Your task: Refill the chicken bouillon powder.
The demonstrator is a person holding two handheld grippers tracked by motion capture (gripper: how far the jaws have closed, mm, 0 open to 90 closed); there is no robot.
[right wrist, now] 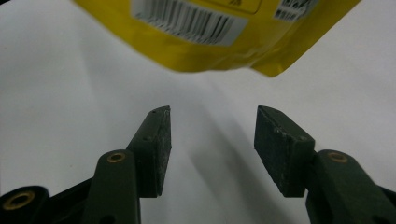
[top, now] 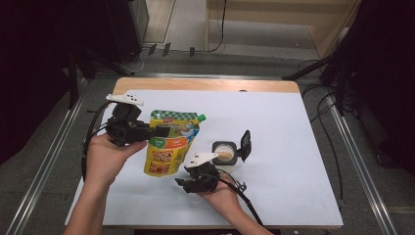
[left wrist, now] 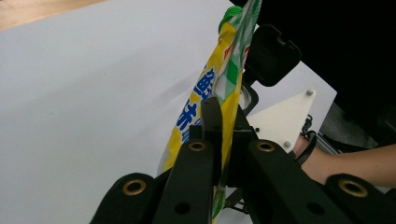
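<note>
A yellow and green pouch [top: 169, 142] with a green cap at its upper right corner was seen on the white sheet [top: 293, 137] that covered the worktop [top: 205, 84], towards the left of the middle. The left hand-held gripper [top: 157, 131] was held by the person's left hand [top: 105, 156] at the pouch's left edge, and its jaws were closed on the upper part of the pouch. In the left gripper view the pouch [left wrist: 224, 88] was seen edge-on, pinched between the two black jaws, with blue lettering on its yellow face and a green checked band near the top. Just to the right of the pouch a small round compact [top: 226, 152] lay open on the sheet, its black lid [top: 245, 145] raised and a beige pad shown inside. The right hand-held gripper [top: 182, 183] was held by the right hand [top: 220, 196] near the front of the sheet, just below the pouch's bottom edge and beside the compact, with a grey three-cornered plate on top. In the right gripper view its jaws were spread apart with nothing between them, above the white sheet [right wrist: 70, 93], and the yellow bottom of the pouch [right wrist: 205, 37], with a barcode label, was seen just beyond the jaw tips. Dark floor and cables were seen around the worktop.
</note>
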